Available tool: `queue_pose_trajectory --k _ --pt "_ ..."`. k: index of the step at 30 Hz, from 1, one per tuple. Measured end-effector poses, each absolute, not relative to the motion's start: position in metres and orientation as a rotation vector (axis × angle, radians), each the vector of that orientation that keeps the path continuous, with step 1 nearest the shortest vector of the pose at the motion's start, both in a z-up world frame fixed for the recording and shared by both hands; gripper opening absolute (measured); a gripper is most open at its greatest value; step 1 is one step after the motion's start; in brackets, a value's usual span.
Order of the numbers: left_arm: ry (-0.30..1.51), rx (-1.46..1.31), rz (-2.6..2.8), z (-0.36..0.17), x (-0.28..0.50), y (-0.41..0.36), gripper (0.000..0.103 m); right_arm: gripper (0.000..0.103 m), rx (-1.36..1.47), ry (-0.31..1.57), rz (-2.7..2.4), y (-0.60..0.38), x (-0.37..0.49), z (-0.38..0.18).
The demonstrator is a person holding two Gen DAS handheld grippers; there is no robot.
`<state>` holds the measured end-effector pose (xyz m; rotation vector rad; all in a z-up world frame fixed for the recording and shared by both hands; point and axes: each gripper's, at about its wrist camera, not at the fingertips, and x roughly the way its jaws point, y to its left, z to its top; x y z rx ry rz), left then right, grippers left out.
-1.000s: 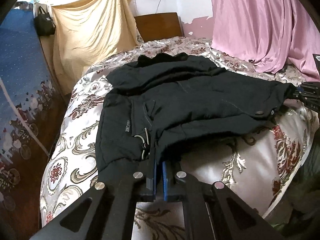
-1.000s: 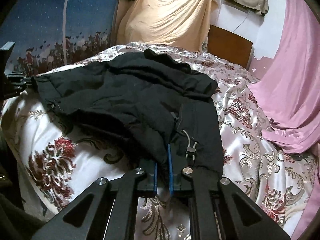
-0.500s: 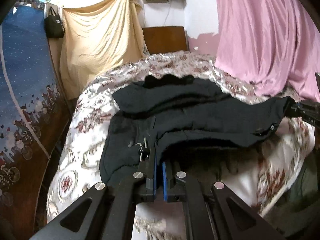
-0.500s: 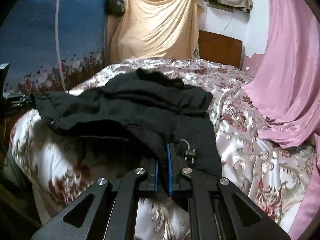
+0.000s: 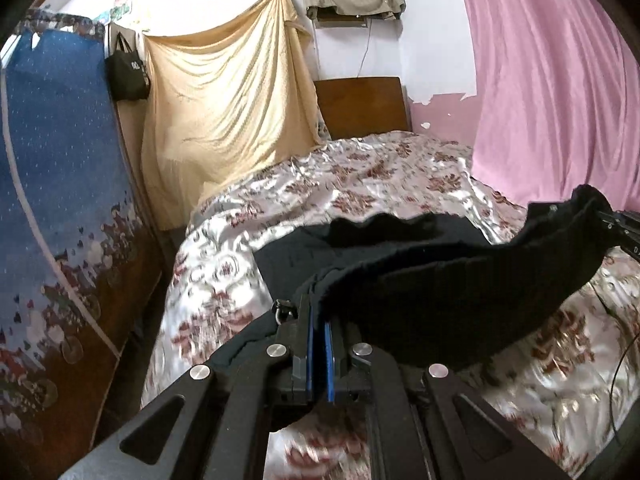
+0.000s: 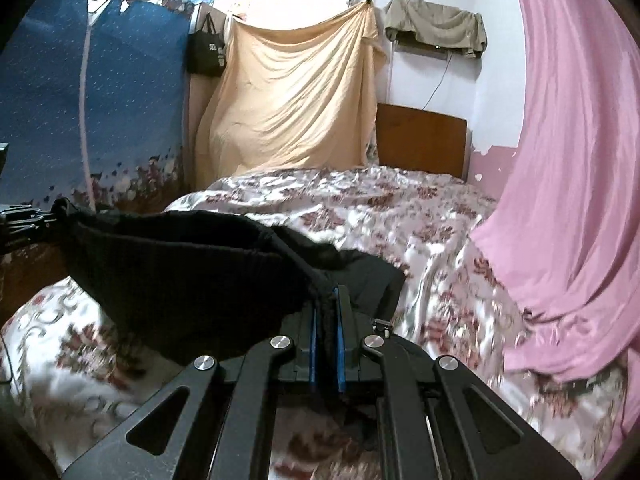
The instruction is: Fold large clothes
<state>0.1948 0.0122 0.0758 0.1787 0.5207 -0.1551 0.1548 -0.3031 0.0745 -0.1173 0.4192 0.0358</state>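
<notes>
Black jacket [image 5: 440, 280] hem raised above the bed [image 5: 360, 184] foot edge, likely for folding toward the headboard. Left gripper [image 5: 318, 320] and right gripper [image 6: 328, 312] each clamped tight on a hem corner.

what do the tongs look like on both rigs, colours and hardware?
Both match. The left tongs and right tongs have matte black angular linkage arms with triangular cutouts, round silver pivot bolts, and thin blue pads lining the inner faces of the black fingers. No cables, markings, sleeves or hands show on either.
</notes>
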Motion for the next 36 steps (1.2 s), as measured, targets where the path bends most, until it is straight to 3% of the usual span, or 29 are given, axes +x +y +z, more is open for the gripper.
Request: queue_pose_trajectory --k 18,36 --pt "0.476 0.169 -0.099 0.088 0.351 -0.003 0.005 0.007 -0.134 0.388 -0.028 -0.306 0.306 0.089" --pt "0.500 0.233 -0.069 0.050 0.484 -0.036 0.005 0.007 -0.132 0.476 -0.112 -0.327 0.449 0.045"
